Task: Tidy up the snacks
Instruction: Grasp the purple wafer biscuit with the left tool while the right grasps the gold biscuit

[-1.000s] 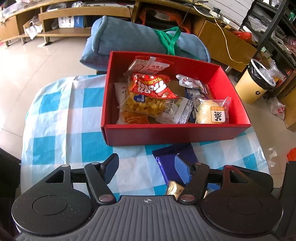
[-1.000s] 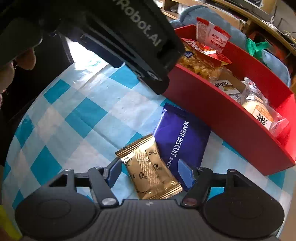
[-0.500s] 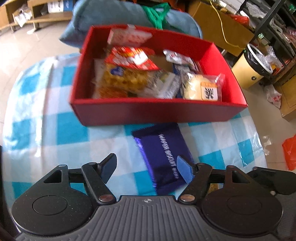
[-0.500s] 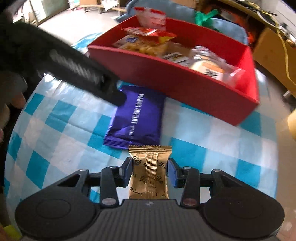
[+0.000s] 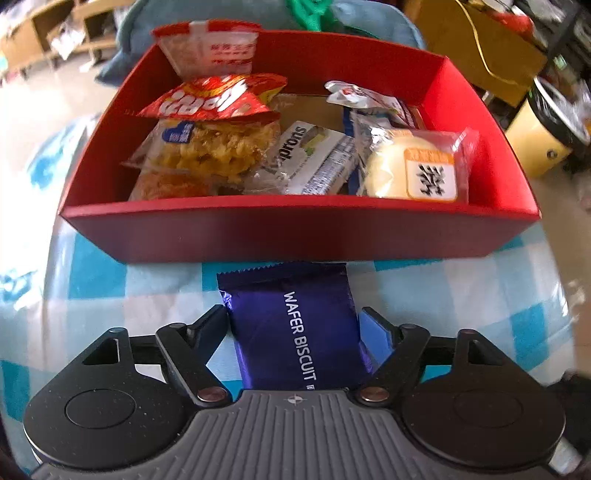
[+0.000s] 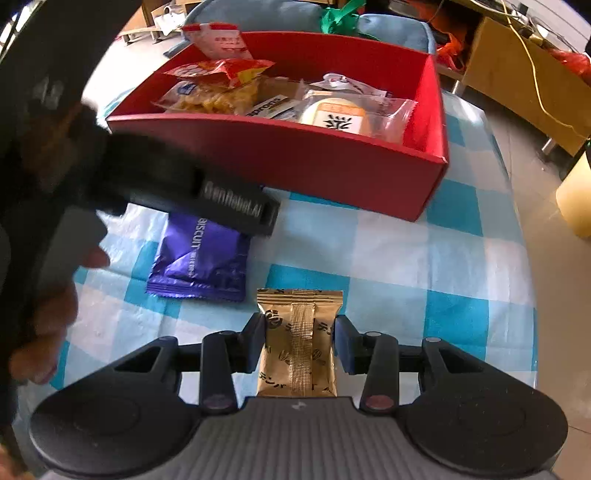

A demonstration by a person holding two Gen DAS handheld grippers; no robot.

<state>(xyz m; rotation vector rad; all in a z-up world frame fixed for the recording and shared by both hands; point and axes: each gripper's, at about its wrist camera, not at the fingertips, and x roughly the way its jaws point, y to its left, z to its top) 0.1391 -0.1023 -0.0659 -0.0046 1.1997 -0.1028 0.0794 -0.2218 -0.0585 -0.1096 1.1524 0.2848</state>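
Observation:
A purple wafer biscuit pack (image 5: 295,325) lies on the blue-checked tablecloth just in front of the red box (image 5: 295,236). My left gripper (image 5: 295,325) straddles the pack, its jaws opening, a small gap showing on each side. In the right wrist view the same purple pack (image 6: 199,258) lies partly under the left gripper's dark body (image 6: 207,199). My right gripper (image 6: 299,332) is shut on a gold snack packet (image 6: 299,343), held above the cloth. The red box (image 6: 295,155) holds several snack packs.
A person's hand (image 6: 48,317) grips the left tool at the left edge. A rolled blue blanket (image 5: 369,18) sits behind the box. A yellow bin (image 5: 543,140) stands on the floor at right. The table's rounded edge (image 6: 524,258) lies close on the right.
My left gripper came down over the purple pack and its jaws widened around it. My right gripper closed on the gold packet, lifted it and turned toward the box.

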